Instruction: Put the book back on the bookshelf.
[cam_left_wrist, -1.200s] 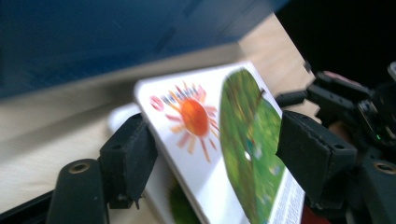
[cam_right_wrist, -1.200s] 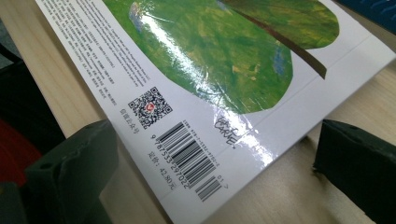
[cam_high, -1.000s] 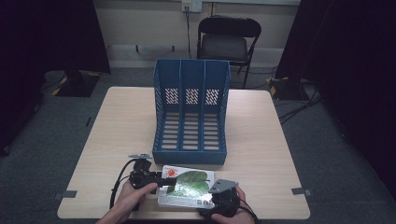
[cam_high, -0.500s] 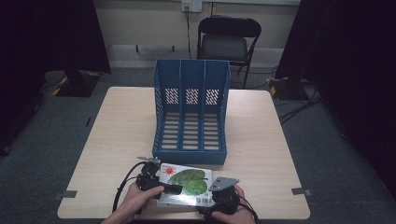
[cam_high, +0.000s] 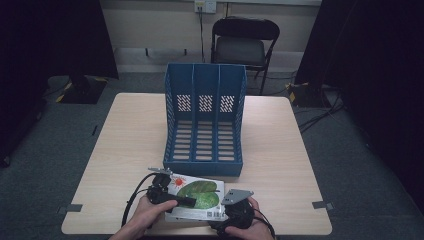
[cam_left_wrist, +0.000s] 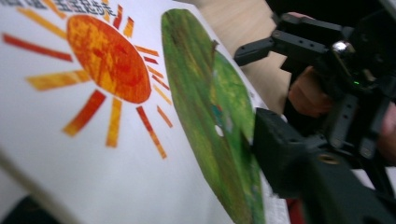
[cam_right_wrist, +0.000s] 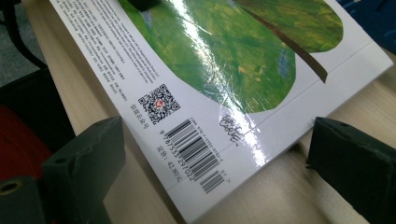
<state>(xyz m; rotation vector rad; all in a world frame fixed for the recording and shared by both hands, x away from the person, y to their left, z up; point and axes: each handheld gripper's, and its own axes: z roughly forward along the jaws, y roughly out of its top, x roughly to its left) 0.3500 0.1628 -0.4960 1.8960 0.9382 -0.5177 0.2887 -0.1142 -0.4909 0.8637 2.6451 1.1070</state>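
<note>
A picture book (cam_high: 199, 194) with an orange sun and a green leaf on its white cover lies flat near the table's front edge. My left gripper (cam_high: 172, 200) is at the book's left side, turned sideways and open. One finger (cam_left_wrist: 289, 158) rests on the cover (cam_left_wrist: 116, 93); the other is hidden under the book's edge. My right gripper (cam_high: 231, 206) is at the book's near right corner. In the right gripper view its jaws (cam_right_wrist: 215, 140) stand wide apart on either side of the barcode corner (cam_right_wrist: 201, 154), apart from it. My right gripper (cam_left_wrist: 327, 60) also appears across the book.
A blue three-slot file rack (cam_high: 205, 120) stands upright just behind the book, open side toward me. The wooden table (cam_high: 285, 150) has bare room left and right of the rack. A black folding chair (cam_high: 240, 45) stands beyond the far edge.
My left gripper has slid rightward from the book's left edge until one finger lies over the cover. The right gripper and the book have barely moved.
</note>
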